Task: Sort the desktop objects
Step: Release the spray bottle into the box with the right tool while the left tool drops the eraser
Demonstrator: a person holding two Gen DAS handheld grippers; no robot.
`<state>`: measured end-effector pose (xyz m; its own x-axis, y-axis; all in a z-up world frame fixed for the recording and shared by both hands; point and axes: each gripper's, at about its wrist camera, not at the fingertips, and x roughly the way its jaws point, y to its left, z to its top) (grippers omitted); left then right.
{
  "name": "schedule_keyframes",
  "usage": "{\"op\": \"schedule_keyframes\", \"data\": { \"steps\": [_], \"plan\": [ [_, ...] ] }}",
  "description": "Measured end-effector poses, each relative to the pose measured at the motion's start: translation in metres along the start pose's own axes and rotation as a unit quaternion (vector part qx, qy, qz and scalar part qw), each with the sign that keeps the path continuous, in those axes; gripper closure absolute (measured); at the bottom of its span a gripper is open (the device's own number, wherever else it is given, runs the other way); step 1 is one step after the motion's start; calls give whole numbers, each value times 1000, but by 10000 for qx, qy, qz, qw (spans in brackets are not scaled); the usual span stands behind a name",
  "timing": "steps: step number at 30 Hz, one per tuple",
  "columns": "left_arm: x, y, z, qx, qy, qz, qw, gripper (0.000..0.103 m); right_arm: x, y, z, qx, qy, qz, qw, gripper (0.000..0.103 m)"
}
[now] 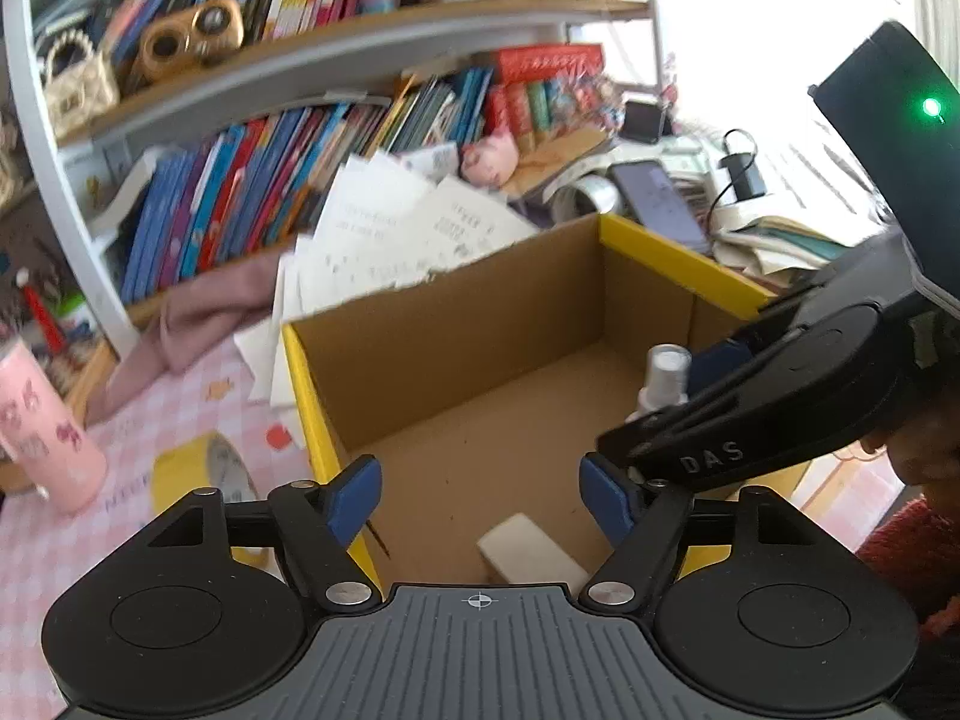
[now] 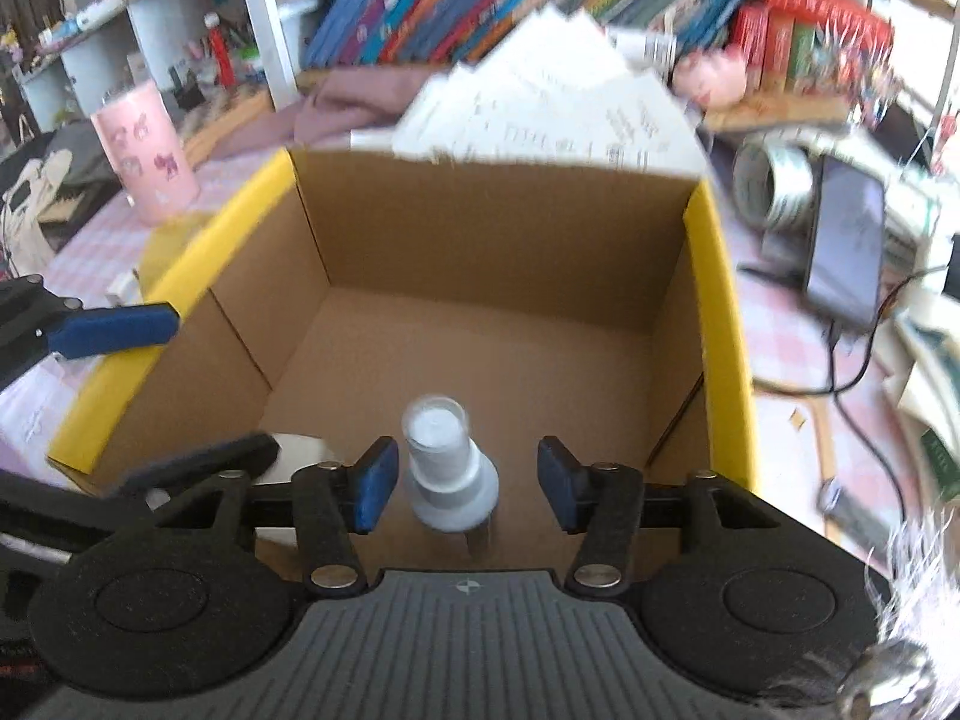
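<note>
Both grippers' fingers stand open, empty: left gripper (image 1: 480, 501) above the white rectangular eraser (image 1: 531, 549), right gripper (image 2: 467, 483) around the small white plastic spray bottle (image 2: 447, 468), untouched, inside the yellow-edged cardboard box (image 2: 717, 324); a nudge could topple it.

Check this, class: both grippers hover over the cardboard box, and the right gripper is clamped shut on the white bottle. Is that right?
Not quite. The right gripper is open: in the right wrist view its pads stand clear of the white bottle. Both grippers do hover over the cardboard box.

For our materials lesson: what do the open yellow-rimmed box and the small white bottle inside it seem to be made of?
Open yellow-rimmed box: corrugated cardboard, likely; matte brown walls, folded flaps, yellow outer coating. Small white bottle: probably plastic; smooth pale body, translucent cap.
</note>
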<state>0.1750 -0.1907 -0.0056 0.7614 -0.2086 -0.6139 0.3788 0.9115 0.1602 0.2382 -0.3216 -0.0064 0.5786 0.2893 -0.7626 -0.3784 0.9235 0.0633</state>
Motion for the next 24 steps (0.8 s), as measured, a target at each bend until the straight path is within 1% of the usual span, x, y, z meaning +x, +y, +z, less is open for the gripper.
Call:
{"op": "schedule_keyframes", "data": {
  "steps": [3,6,10,15,19,24],
  "plan": [
    [-11,-1,0,116,-228,69,9996,24,-11,6,1,-61,-265,-149,9995,52],
    [-23,2,-3,83,-430,103,9990,21,-20,10,0,-16,-466,-244,9986,49],
    [-35,9,-7,12,-593,138,9981,20,-31,18,-3,42,-662,-401,9970,47],
    [-53,18,-17,-50,-796,122,9967,20,-45,33,-11,115,-871,-594,9944,46],
    [-67,24,-29,-41,-898,78,9959,19,-56,48,-21,207,-1028,-748,9917,46],
    [-88,34,-49,-25,-899,10,9959,19,-70,72,-36,388,-1208,-962,9872,45]
  ]
}}
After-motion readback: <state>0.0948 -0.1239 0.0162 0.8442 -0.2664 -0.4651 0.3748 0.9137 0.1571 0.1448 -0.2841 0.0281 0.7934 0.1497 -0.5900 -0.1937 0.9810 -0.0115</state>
